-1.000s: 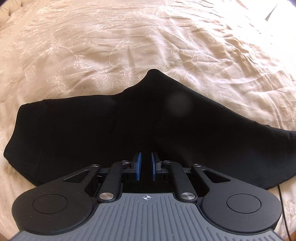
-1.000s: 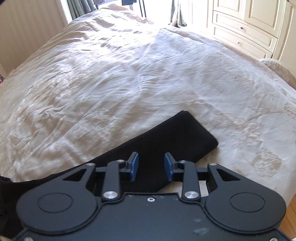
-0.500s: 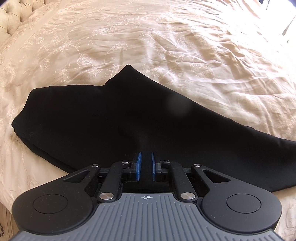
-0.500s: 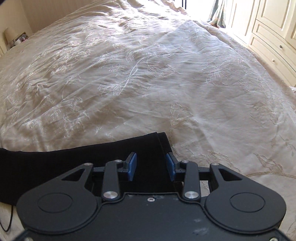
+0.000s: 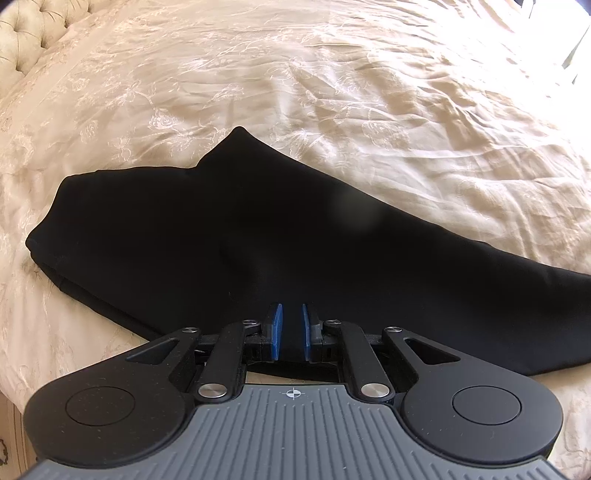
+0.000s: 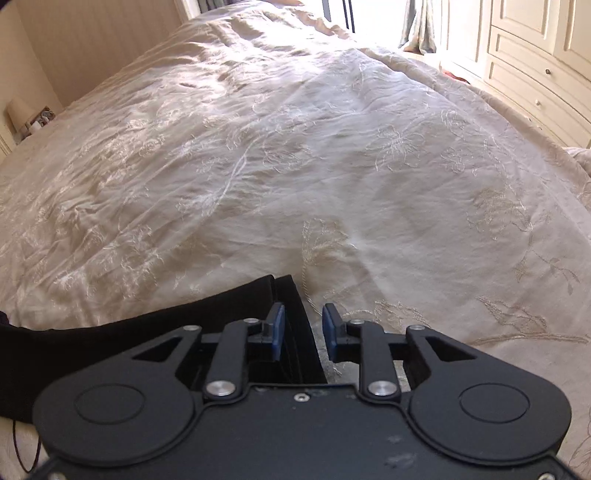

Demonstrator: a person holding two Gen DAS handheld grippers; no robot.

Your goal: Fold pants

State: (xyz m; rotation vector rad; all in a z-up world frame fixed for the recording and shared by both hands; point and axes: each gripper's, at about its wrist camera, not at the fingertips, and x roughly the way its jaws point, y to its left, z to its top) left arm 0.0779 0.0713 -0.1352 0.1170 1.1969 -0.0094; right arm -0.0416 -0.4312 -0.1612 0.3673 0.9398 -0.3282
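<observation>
Pants (image 5: 266, 236) lie flat on bedspread (image 5: 369, 92), long axis running 9 to 3 o'clock; left gripper (image 5: 290, 328) clenched on fabric at their near edge, right gripper (image 6: 303, 332) nearest the cuff end (image 6: 291, 295), jaws just narrowing, unclamped, astride its edge.

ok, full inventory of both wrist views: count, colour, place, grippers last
pants: 1, black, flat on the bedspread near its edge; leg end in right view
bedspread: 1, cream with floral stitching, covers the bed
headboard: 1, cream, tufted, top left of left view
drawers: 1 unit, cream, beside the bed, right view
lamp: 1, cream shade, far left of right view
cable: 1, dark, thin, bottom left of right view
left hand-held gripper: 1, black, blue pads, shut on pants
right hand-held gripper: 1, black, blue pads, open, jaws just closing, astride leg end
</observation>
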